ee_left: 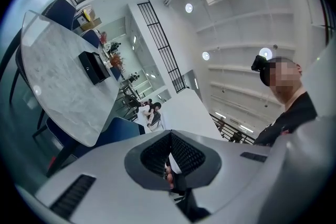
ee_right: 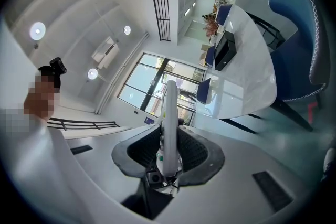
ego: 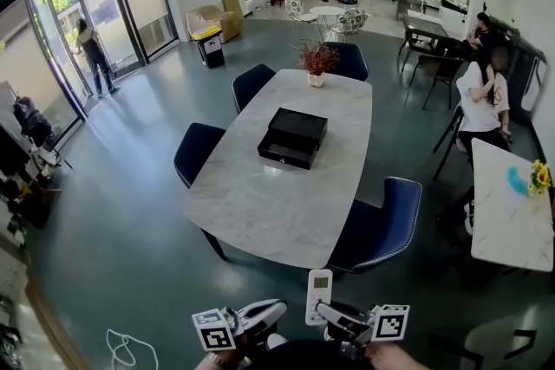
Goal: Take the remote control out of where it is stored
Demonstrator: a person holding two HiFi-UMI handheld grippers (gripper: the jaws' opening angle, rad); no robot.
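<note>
A white remote control (ego: 318, 295) stands upright near the bottom of the head view, with my right gripper (ego: 326, 310) shut on its lower part. In the right gripper view the remote control (ee_right: 170, 113) rises edge-on out of the gripper (ee_right: 169, 153), pads pressed on both sides. My left gripper (ego: 274, 308) is just left of the remote and apart from it. Its jaws (ee_left: 170, 159) meet with nothing held. A black drawer box (ego: 293, 137) sits closed in the middle of the marble table (ego: 260, 208), well ahead of both grippers.
Blue chairs (ego: 377, 230) ring the table and a potted plant (ego: 317, 61) stands at its far end. A second white table (ego: 507, 217) with flowers is at the right, where people sit. A white cable (ego: 126, 349) lies on the floor at lower left.
</note>
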